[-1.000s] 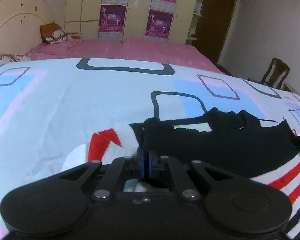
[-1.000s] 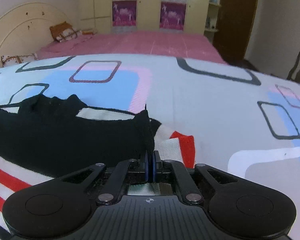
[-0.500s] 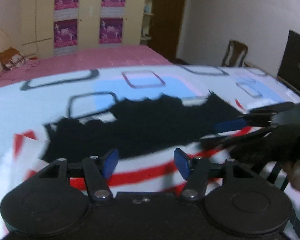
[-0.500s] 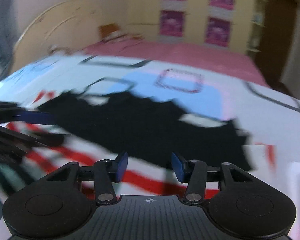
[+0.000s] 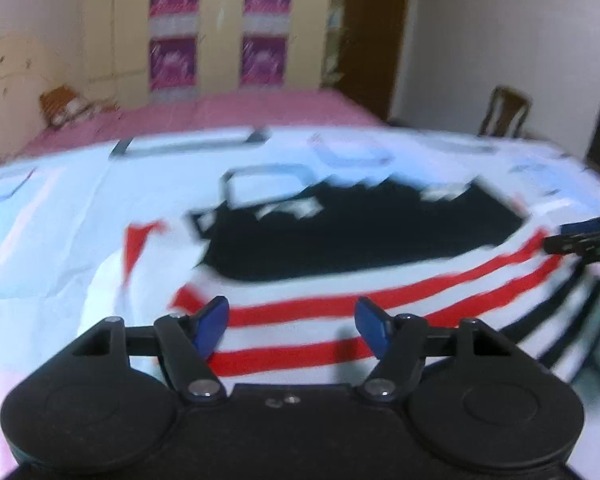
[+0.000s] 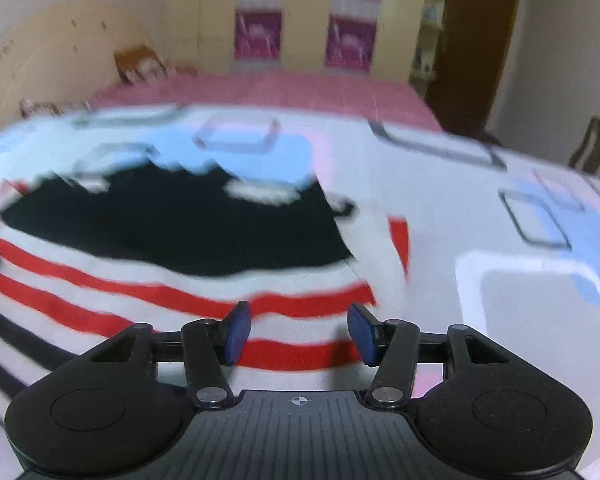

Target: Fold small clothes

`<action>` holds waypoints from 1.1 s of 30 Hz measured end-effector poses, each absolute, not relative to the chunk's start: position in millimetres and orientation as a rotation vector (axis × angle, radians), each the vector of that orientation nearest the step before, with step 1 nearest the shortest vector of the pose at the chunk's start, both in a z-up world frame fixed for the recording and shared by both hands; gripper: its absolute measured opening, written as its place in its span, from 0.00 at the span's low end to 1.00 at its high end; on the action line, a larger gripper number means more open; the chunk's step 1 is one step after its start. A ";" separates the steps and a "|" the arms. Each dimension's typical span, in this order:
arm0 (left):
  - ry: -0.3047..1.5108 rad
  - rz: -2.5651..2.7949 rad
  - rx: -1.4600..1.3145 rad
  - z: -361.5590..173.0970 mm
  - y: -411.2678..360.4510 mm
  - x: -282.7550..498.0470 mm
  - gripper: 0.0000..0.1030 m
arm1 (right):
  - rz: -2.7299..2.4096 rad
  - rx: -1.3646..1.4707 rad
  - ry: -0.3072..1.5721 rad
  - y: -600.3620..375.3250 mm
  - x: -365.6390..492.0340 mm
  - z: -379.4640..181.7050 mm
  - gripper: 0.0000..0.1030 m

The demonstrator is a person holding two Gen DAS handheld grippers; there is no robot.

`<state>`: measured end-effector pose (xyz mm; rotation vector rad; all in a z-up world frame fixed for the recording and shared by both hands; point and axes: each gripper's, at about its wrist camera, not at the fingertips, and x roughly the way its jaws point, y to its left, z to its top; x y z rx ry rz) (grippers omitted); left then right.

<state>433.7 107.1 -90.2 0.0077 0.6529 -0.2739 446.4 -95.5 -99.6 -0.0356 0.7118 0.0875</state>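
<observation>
A bed (image 5: 60,240) fills both views, covered by a white sheet printed with blue, pink and dark-outlined rectangles; beyond it lies a pink bedspread (image 5: 228,112) running back to a cream wardrobe (image 5: 220,28) with purple posters on its doors. A curved cream headboard (image 6: 40,52) stands at the left, with an orange-brown pillow (image 6: 140,64) near it. A dark wooden door (image 6: 472,40) and a wooden chair (image 5: 506,112) sit at the right side of the room.

On the sheet lies the small garment (image 5: 340,300), a white top with red stripes across the middle, black stripes lower down and a black upper part folded over it. It lies flat, spread across the bed, directly ahead of both cameras; both frames are blurred, so its edges are hard to trace. A short sleeve with a red band (image 6: 396,248) sticks out at its right side in the right wrist view.

The left gripper (image 5: 292,324) hovers over the red stripes with its blue pads (image 5: 210,320) spread wide apart, holding nothing. The right gripper (image 6: 298,330) is likewise over the striped part, its blue pads (image 6: 236,330) well apart and empty. In the left wrist view the right gripper's tip shows at the right edge, beside the garment's hem.
</observation>
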 end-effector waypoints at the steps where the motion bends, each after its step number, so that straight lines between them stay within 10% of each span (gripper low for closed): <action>1: 0.638 -0.288 -0.003 -87.1 98.5 427.6 0.69 | 0.120 -0.018 0.697 -87.7 440.9 -94.4 0.52; 33: 0.682 -0.195 0.061 -98.2 120.7 359.3 0.64 | -0.023 -0.052 0.852 -110.7 359.4 -115.4 0.51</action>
